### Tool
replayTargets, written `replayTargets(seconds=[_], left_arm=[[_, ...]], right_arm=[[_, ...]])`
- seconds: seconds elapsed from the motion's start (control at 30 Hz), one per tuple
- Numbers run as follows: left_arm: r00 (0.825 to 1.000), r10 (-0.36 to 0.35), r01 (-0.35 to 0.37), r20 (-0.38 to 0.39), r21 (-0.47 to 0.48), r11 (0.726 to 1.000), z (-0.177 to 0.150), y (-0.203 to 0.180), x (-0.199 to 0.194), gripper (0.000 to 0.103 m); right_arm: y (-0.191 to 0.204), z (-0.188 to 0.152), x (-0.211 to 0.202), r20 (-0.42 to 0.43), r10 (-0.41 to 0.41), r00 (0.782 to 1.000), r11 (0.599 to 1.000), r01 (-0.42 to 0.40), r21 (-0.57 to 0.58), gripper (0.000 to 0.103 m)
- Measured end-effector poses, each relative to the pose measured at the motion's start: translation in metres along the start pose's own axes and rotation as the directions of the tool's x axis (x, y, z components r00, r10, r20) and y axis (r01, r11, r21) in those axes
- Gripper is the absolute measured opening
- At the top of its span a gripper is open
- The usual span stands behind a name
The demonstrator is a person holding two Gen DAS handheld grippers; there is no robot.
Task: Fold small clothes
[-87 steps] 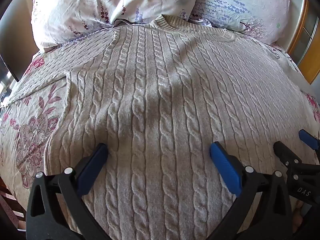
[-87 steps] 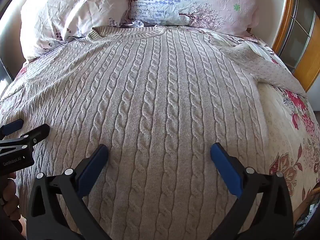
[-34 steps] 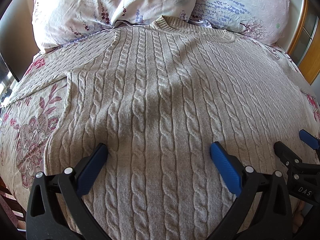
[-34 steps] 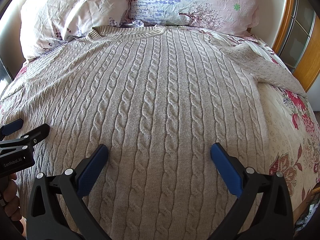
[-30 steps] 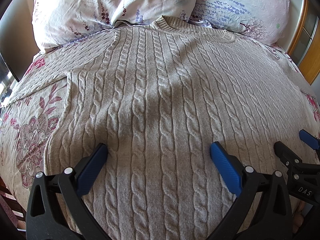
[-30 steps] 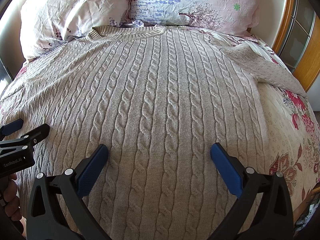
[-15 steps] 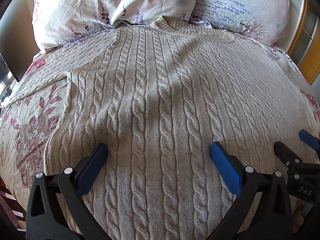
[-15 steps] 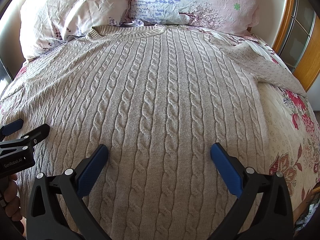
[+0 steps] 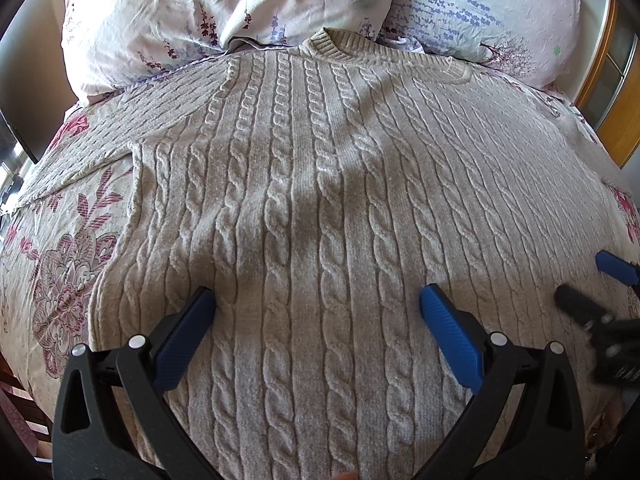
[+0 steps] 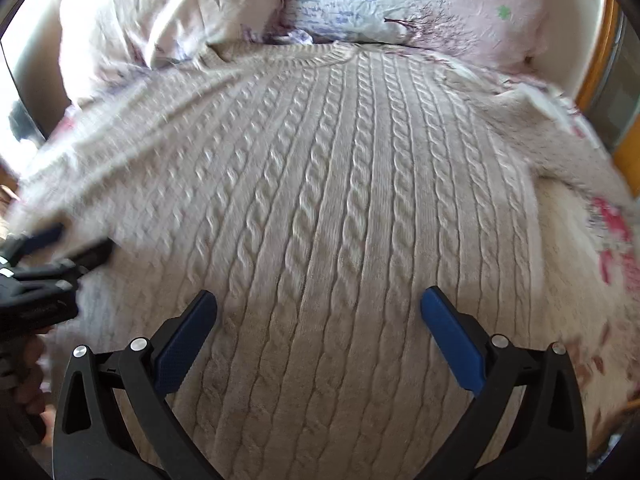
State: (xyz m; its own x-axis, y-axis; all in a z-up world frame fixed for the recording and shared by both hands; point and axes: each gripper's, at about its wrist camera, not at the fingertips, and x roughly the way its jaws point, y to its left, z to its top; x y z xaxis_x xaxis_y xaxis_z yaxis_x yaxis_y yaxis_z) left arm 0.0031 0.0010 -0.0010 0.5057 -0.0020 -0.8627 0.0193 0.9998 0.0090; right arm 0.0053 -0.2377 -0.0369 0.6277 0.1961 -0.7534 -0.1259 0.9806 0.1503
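The sweater (image 9: 320, 208) is spread flat, front up, on the floral bedsheet (image 9: 60, 264), with its collar (image 9: 332, 42) lying against the pillows (image 9: 224, 4) at the far end. Nearest the cameras, the left gripper (image 9: 316, 300) and right gripper (image 10: 318, 300) are held wide apart above the hem, with nothing gripped. If only the top knit layer were pinched, a lopsided, bunched fold could be produced. Compared with half a second ago, the right wrist view is blurred and shifted, so the right gripper is judged to have been set moving, while the left view is unchanged.
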Motion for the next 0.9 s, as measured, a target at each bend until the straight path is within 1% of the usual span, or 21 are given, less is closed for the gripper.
replayTargets(seconds=[0.07, 0.1, 0.17, 0.2, 0.23, 0.27, 0.3, 0.33, 0.4, 0.43, 0.53, 0.6, 0.63, 0.67, 0.7, 0.73, 0.77, 0.8, 0.83, 0.87, 0.9], left_arm=[[1.000, -0.009, 0.008, -0.010, -0.004, 1.000, 0.003, 0.000, -0.001, 0.101], [1.000, -0.020, 0.020, -0.010, -0.012, 1.000, 0.004, 0.002, -0.001, 0.101], [0.998, -0.068, 0.068, 0.008, -0.063, 0.996, 0.006, 0.010, -0.006, 0.101], [0.995, -0.097, 0.099, 0.025, -0.100, 0.990, 0.008, 0.017, -0.008, 0.101], [0.992, -0.118, 0.123, 0.045, -0.134, 0.983, 0.009, 0.022, -0.011, 0.101], [0.989, -0.130, 0.141, 0.074, -0.174, 0.975, 0.011, 0.030, -0.015, 0.101], [0.987, -0.127, 0.146, 0.103, -0.199, 0.969, 0.013, 0.035, -0.019, 0.101], [0.984, -0.106, 0.135, 0.142, -0.219, 0.966, 0.014, 0.040, -0.024, 0.101], [0.978, -0.034, 0.084, 0.204, -0.239, 0.967, 0.017, 0.047, -0.034, 0.101], [0.975, -0.006, 0.061, 0.221, -0.245, 0.967, 0.019, 0.050, -0.038, 0.101], [0.971, 0.041, 0.030, 0.235, -0.293, 0.956, 0.025, 0.066, -0.047, 0.101], [0.971, 0.072, 0.012, 0.229, -0.346, 0.938, 0.027, 0.079, -0.050, 0.101], [0.970, 0.091, 0.003, 0.223, -0.390, 0.921, 0.028, 0.090, -0.051, 0.101], [0.970, 0.099, 0.002, 0.221, -0.418, 0.908, 0.027, 0.097, -0.052, 0.101], [0.970, 0.101, 0.012, 0.223, -0.455, 0.890, 0.025, 0.108, -0.053, 0.101], [0.969, 0.098, 0.027, 0.227, -0.491, 0.871, 0.023, 0.119, -0.054, 0.101], [0.969, 0.098, 0.040, 0.227, -0.535, 0.844, 0.020, 0.133, -0.055, 0.101], [0.970, 0.099, 0.049, 0.222, -0.577, 0.816, 0.018, 0.148, -0.056, 0.101], [0.970, 0.098, 0.056, 0.223, -0.594, 0.802, 0.017, 0.158, -0.057, 0.101], [0.969, 0.096, 0.068, 0.226, -0.624, 0.779, 0.016, 0.175, -0.058, 0.101], [0.969, 0.098, 0.075, 0.228, -0.645, 0.760, 0.016, 0.187, -0.059, 0.101]], right_arm=[[-0.033, 0.013, -0.014, 0.059, 0.046, 0.997, 0.993, -0.052, 0.110, 0.102], [-0.054, 0.020, -0.024, 0.102, 0.043, 0.994, 0.983, -0.060, 0.175, 0.102], [-0.126, 0.037, -0.044, 0.201, 0.018, 0.979, 0.928, -0.091, 0.360, 0.102], [-0.166, 0.043, -0.050, 0.221, -0.005, 0.975, 0.885, -0.099, 0.455, 0.101], [-0.192, 0.044, -0.052, 0.225, -0.024, 0.974, 0.853, -0.098, 0.512, 0.092], [-0.227, 0.045, -0.055, 0.226, -0.051, 0.973, 0.807, -0.093, 0.583, 0.084], [-0.258, 0.045, -0.057, 0.223, -0.079, 0.972, 0.759, -0.086, 0.645, 0.081], [-0.301, 0.040, -0.060, 0.216, -0.121, 0.969, 0.680, -0.078, 0.729, 0.075], [-0.349, 0.030, -0.063, 0.205, -0.165, 0.965, 0.574, -0.075, 0.816, 0.075], [-0.381, 0.022, -0.065, 0.203, -0.181, 0.962, 0.498, -0.088, 0.863, 0.075], [-0.420, 0.012, -0.057, 0.181, -0.167, 0.969, 0.403, -0.100, 0.910, 0.075], [-0.432, 0.008, -0.053, 0.212, -0.144, 0.967, 0.364, -0.148, 0.920, 0.075], [-0.437, 0.007, -0.053, 0.232, -0.148, 0.961, 0.346, -0.169, 0.923, 0.075], [-0.441, 0.004, -0.052, 0.262, -0.149, 0.953, 0.324, -0.204, 0.924, 0.073], [-0.444, 0.003, -0.051, 0.277, -0.151, 0.949, 0.315, -0.220, 0.923, 0.068], [-0.446, 0.003, -0.048, 0.285, -0.153, 0.946, 0.309, -0.228, 0.923, 0.055], [-0.451, 0.008, -0.046, 0.279, -0.151, 0.948, 0.309, -0.223, 0.924, 0.037], [-0.454, 0.011, -0.043, 0.262, -0.149, 0.954, 0.314, -0.205, 0.927, 0.024], [-0.452, 0.014, -0.039, 0.236, -0.127, 0.963, 0.321, -0.185, 0.929, 0.013], [-0.447, 0.019, -0.042, 0.237, -0.131, 0.963, 0.341, -0.181, 0.922, 0.012], [-0.438, 0.028, -0.049, 0.257, -0.152, 0.954, 0.384, -0.182, 0.905, 0.012]])
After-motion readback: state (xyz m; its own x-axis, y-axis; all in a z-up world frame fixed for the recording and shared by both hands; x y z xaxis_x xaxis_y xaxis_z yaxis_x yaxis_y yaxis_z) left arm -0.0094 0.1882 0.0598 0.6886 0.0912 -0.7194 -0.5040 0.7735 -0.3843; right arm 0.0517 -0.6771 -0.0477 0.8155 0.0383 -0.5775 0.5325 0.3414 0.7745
